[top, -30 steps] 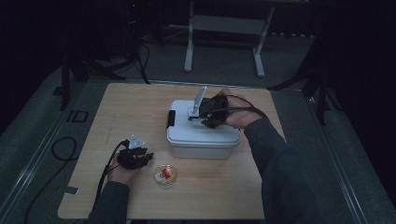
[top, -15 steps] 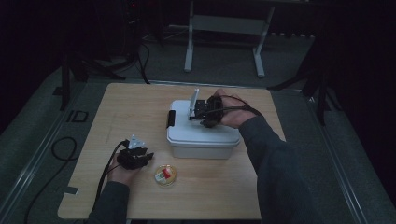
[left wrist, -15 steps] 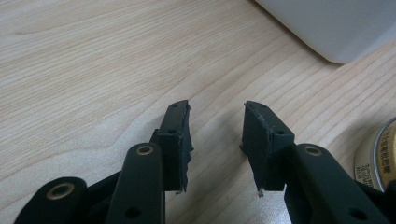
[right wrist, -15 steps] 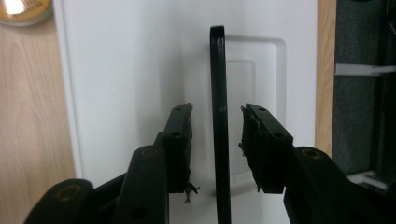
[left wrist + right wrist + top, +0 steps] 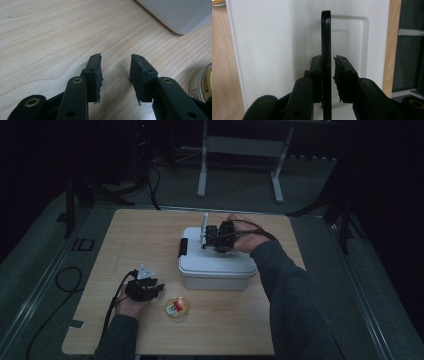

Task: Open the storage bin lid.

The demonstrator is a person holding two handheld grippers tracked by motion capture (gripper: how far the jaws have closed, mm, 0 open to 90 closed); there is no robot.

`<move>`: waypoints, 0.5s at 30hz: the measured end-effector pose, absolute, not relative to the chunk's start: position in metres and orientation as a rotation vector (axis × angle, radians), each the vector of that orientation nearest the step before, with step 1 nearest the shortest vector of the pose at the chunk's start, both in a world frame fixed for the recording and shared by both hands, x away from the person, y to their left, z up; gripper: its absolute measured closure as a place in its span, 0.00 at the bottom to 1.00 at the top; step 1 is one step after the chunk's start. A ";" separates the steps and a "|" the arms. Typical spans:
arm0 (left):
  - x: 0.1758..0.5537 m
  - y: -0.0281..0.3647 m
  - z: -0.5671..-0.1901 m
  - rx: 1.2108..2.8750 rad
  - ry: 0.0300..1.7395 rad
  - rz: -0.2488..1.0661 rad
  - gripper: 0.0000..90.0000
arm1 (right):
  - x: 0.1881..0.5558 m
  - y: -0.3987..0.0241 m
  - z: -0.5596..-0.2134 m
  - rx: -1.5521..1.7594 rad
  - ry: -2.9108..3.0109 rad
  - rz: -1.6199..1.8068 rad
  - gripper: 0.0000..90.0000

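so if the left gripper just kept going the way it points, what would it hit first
Probably the white box. The left gripper has its jaws open and empty over bare table, and the box's corner lies ahead, slightly to the right. Depth is hard to judge, so it might slide past that corner.

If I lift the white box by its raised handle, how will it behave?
The handle looks thin and stiff, so it probably won't flex between the right gripper's jaws, which have just been closing around it. It seems hinged, so the white box may swing beneath it. The box looks like smooth plastic, likely light, though its contents are hidden.
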State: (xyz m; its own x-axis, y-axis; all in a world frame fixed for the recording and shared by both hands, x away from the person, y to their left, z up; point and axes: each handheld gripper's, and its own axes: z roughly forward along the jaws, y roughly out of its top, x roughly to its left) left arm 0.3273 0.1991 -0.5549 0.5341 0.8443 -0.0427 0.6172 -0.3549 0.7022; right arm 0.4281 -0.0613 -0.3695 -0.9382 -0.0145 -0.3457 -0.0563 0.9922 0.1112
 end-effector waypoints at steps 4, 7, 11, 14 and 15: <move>0.327 0.199 -0.555 2.094 1.179 0.431 0.68 | 0.433 -0.062 -0.370 -0.040 2.796 0.155 0.87; 0.327 0.199 -0.555 2.092 1.179 0.430 0.68 | 0.437 -0.063 -0.369 -0.034 2.804 0.157 0.90; 0.327 0.199 -0.555 2.092 1.178 0.430 0.68 | 0.439 -0.061 -0.368 -0.045 2.819 0.147 0.92; 0.327 0.199 -0.555 2.093 1.177 0.429 0.68 | 0.439 -0.059 -0.368 -0.056 2.829 0.132 0.92; 0.327 0.199 -0.555 2.093 1.178 0.429 0.68 | 0.440 -0.059 -0.368 -0.064 2.830 0.128 0.92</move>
State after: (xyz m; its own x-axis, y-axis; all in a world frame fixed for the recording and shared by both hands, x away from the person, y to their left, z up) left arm 0.3271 0.1993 -0.5551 0.5346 0.8438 -0.0460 0.6170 -0.3526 0.7035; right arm 0.4397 -0.0586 -0.3680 -0.9520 -0.0302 -0.3047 -0.0575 0.9951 0.0810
